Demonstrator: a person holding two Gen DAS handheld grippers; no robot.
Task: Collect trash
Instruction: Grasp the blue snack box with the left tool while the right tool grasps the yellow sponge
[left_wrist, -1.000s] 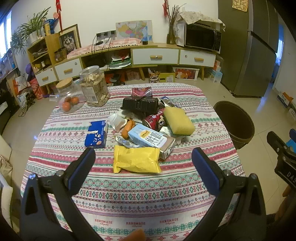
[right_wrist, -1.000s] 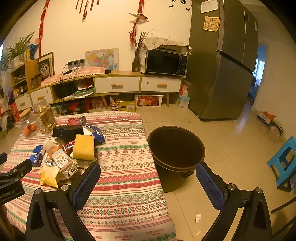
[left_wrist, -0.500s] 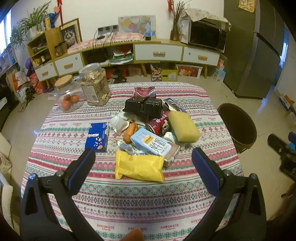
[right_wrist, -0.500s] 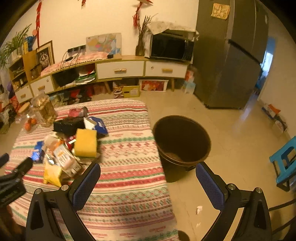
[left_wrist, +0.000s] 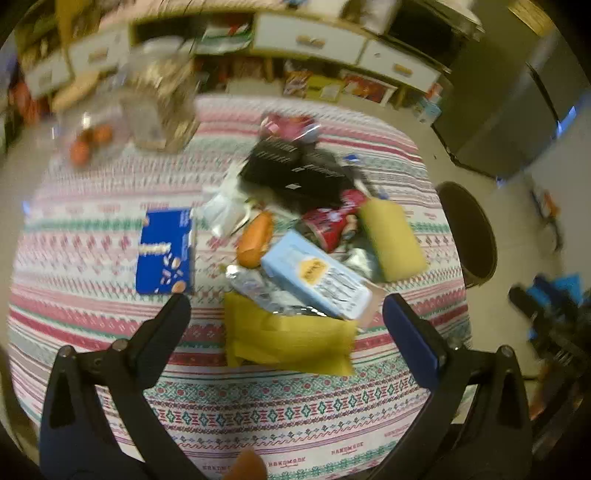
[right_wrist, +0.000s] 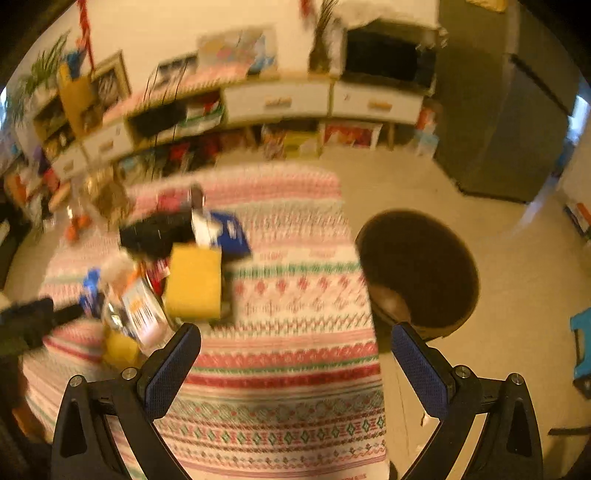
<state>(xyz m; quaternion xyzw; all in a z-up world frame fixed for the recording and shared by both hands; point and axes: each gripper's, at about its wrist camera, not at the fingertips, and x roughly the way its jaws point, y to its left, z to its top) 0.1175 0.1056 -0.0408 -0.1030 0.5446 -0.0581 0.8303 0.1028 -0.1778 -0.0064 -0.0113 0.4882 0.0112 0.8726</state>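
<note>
Warm indoor lighting, motion blur and fisheye distortion in both wrist views.
Strong smearing is seen toward the far furniture; the gripper fingers stay sharp, corners are vignetted black, and daylight glare is visible at the right edge.

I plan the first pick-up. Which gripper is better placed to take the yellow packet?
Left. The left gripper is open, and the yellow packet lies between its fingers; the right gripper faces bare tablecloth.
</note>
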